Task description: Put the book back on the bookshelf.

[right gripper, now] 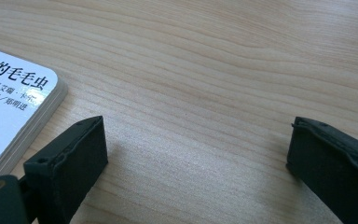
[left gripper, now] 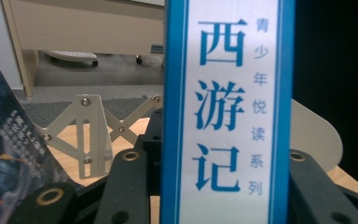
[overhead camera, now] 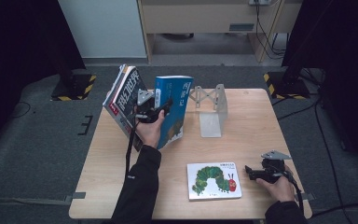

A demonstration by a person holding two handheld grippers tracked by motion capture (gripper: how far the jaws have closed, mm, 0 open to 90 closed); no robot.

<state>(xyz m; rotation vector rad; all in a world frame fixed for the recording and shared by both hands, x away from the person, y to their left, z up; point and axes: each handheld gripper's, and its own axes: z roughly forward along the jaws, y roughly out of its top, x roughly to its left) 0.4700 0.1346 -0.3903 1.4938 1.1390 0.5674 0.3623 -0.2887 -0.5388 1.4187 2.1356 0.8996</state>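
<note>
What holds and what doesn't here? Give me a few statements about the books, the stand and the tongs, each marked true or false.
1. The left tongs are shut on the blue book at its spine. True.
2. The caterpillar book stands upright in the metal bookend. False: it lies flat on the table, near the front edge.
3. The right tongs are open, with nothing between the jaws. True.
4. The right tongs grip the corner of the caterpillar book. False: they sit beside it, apart from it.
5. A dark-covered book leans to the left of the blue book. True.
</note>
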